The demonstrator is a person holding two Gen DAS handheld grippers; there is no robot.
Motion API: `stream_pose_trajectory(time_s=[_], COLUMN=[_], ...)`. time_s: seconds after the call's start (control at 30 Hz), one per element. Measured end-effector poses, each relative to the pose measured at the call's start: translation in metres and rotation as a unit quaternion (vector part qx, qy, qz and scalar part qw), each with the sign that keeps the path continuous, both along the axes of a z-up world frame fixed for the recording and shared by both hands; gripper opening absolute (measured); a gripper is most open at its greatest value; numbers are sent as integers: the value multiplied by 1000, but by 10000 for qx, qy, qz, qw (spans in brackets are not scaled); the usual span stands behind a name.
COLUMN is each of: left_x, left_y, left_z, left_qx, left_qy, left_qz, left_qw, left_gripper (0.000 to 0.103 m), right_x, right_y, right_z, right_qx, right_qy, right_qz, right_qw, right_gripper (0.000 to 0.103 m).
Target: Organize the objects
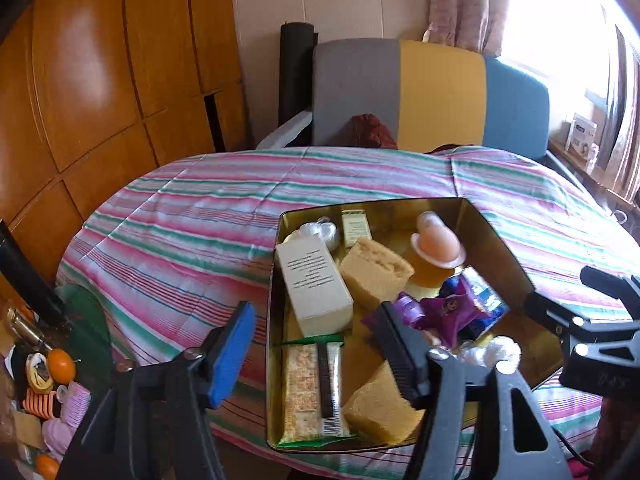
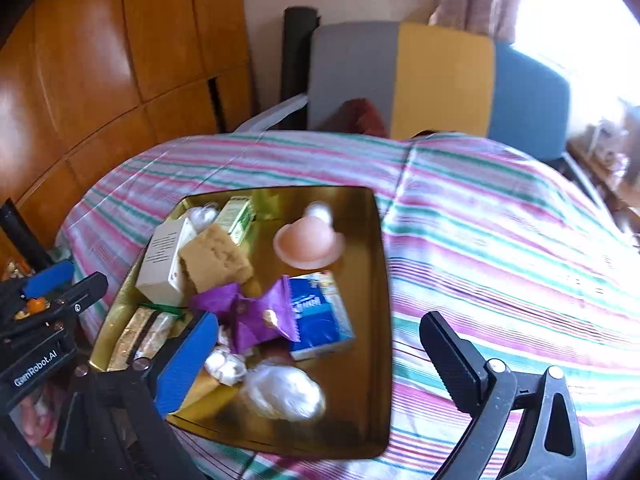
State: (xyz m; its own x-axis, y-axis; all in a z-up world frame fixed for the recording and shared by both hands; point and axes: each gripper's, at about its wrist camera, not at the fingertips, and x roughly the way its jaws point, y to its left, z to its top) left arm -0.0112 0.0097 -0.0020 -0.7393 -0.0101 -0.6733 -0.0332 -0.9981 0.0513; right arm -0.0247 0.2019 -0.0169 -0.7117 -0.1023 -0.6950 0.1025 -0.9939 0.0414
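Gold tin (image 2: 382, 280), on the striped cloth (image 2: 500, 240), is seen below both grippers. Left gripper (image 1: 316, 344): parted, nothing held; white carton (image 1: 314, 280) ahead between its fingers, judged stiff, best taken across its narrow sides. Right gripper (image 2: 320, 356): spread wide, empty; purple wrapper (image 2: 256, 312) and clear bag (image 2: 284, 394) just ahead, judged light, crinkly, slippery.
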Motion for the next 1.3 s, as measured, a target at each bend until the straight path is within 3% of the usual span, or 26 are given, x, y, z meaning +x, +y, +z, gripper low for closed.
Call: stream_pose_trajectory(time_s=[0.37, 0.63, 0.93, 1.03, 1.2, 1.3], left_x=[12, 19, 20, 21, 20, 16], left_y=[8, 9, 9, 8, 8, 7], left_z=[4, 0, 3, 3, 4, 2], left_qx=[168, 243, 247, 228, 220, 269], left_qy=[10, -9, 38, 129, 204, 75], left_qz=[36, 10, -23, -32, -36, -78], left_qw=[9999, 9997, 9997, 9997, 9995, 9996], left_gripper=[65, 65, 64, 57, 57, 57], right_x=[39, 40, 32, 31, 27, 25], right_y=[27, 33, 27, 23, 16, 19], right_z=[7, -9, -10, -10, -10, -8], right_qx=[47, 178, 313, 334, 345, 312], right_qy=[407, 142, 163, 161, 136, 151], right_qz=[-814, -1038, -929, -866, -769, -764], right_qw=[9958, 9943, 9950, 9955, 9964, 9965], right_gripper=[103, 103, 103, 103, 103, 103])
